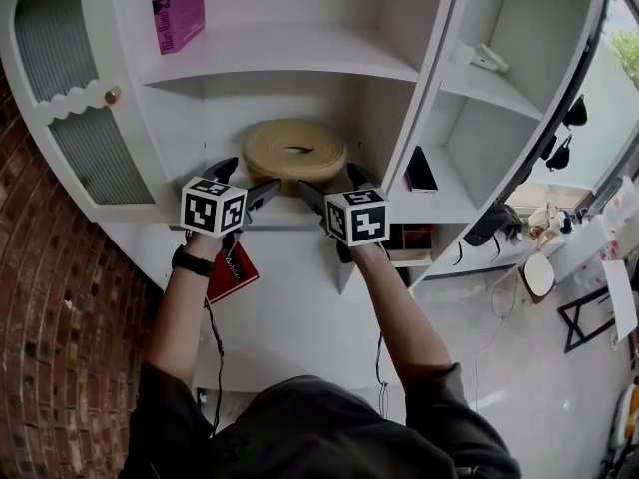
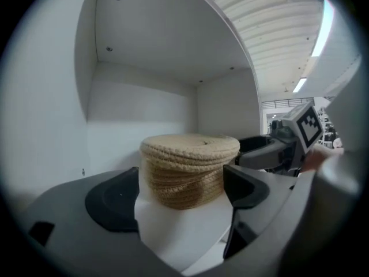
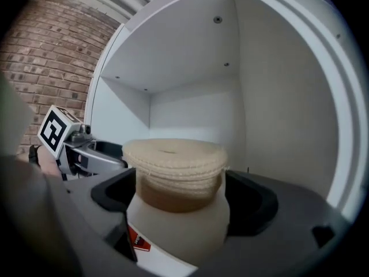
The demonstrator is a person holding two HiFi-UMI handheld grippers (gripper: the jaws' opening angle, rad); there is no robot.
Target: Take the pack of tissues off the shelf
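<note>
Head view: left gripper point(image 1: 243, 180) and right gripper point(image 1: 334, 184), both released, empty, near woven basket point(image 1: 296, 151), middle shelf point(image 1: 290, 218). Magenta pack point(image 1: 177, 8), probably tissues: upper shelf point(image 1: 300, 53), far left. Advice: raise, straddle pack squarely.

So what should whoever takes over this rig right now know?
Left hand-held gripper: open, empty.
Right hand-held gripper: open, empty.
Both face the round woven container on the middle shelf, flanking its front, not yet around it.
Done: the approach.
Left: grip the container, apparently the target, and bring it off the shelf.
A pink box stands on the shelf above.
</note>
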